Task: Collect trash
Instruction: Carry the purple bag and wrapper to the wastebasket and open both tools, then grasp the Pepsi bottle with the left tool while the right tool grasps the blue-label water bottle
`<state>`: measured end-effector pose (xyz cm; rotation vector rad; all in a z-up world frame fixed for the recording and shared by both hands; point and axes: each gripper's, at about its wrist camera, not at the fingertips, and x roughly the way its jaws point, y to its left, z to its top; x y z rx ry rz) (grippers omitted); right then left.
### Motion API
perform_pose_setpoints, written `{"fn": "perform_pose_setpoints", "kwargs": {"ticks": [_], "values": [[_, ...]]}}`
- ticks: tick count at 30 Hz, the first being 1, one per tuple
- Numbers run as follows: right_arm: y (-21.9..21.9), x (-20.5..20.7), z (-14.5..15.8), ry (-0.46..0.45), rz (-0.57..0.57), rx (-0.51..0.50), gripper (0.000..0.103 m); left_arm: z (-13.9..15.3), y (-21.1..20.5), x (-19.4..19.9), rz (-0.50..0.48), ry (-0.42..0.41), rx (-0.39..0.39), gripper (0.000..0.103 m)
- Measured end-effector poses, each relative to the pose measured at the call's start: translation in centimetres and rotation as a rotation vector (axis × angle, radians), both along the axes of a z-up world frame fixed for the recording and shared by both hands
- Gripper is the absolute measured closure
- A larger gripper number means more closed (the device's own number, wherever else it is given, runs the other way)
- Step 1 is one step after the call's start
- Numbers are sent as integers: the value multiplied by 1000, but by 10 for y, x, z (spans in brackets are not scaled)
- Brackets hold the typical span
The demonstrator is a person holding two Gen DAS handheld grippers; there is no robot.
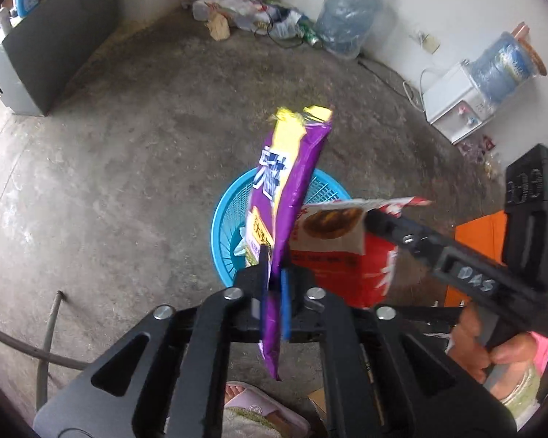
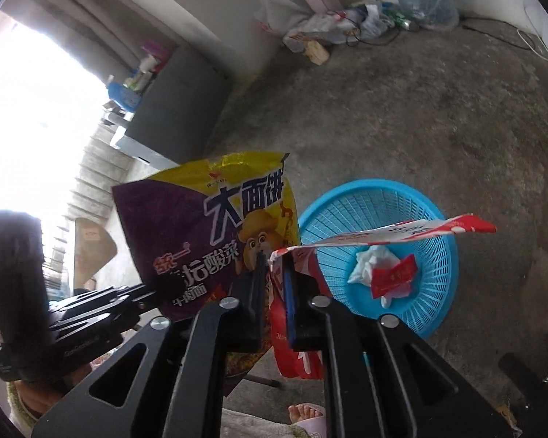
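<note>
My left gripper (image 1: 274, 273) is shut on a purple and yellow noodle wrapper (image 1: 292, 182) and holds it upright above a blue plastic basket (image 1: 226, 219) on the concrete floor. My right gripper (image 2: 274, 273) is shut on a red and white wrapper (image 2: 402, 231), held over the same blue basket (image 2: 431, 211). The red wrapper (image 1: 339, 255) and the right gripper also show in the left wrist view, just right of the purple wrapper. The purple wrapper (image 2: 208, 226) shows in the right wrist view to the left. The basket holds a crumpled white tissue (image 2: 369, 259) and a small red packet (image 2: 394, 275).
A grey cabinet (image 1: 54, 54) stands at the left wall. A pile of bags and litter (image 1: 244, 14) lies in the far corner beside a large water bottle (image 1: 347, 18). A white dispenser (image 1: 460, 102) stands at the right wall. An orange box (image 1: 482, 230) sits at the right. A hose (image 1: 47, 332) lies at the left.
</note>
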<state>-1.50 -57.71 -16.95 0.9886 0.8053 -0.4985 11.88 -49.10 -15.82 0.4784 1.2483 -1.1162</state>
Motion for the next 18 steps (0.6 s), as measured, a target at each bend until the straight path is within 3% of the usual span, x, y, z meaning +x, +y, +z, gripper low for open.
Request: {"fn": "perform_pose_setpoints", "kwargs": {"ticks": [1, 3, 7, 12, 18], "values": [[-5, 1, -14, 48, -16, 15, 59, -6, -7, 1, 5, 0, 11, 89], [-10, -2, -28, 89, -58, 26, 59, -13, -14, 4, 21, 19, 18, 88], [-9, -13, -35, 45, -108, 55, 51, -10, -8, 8, 41, 28, -5, 88], [-1, -26, -34, -6, -159, 59, 51, 8, 7, 12, 83, -4, -20, 87], [20, -32, 6, -88, -141, -4, 51, 62, 46, 10, 141, -75, -102, 87]]}}
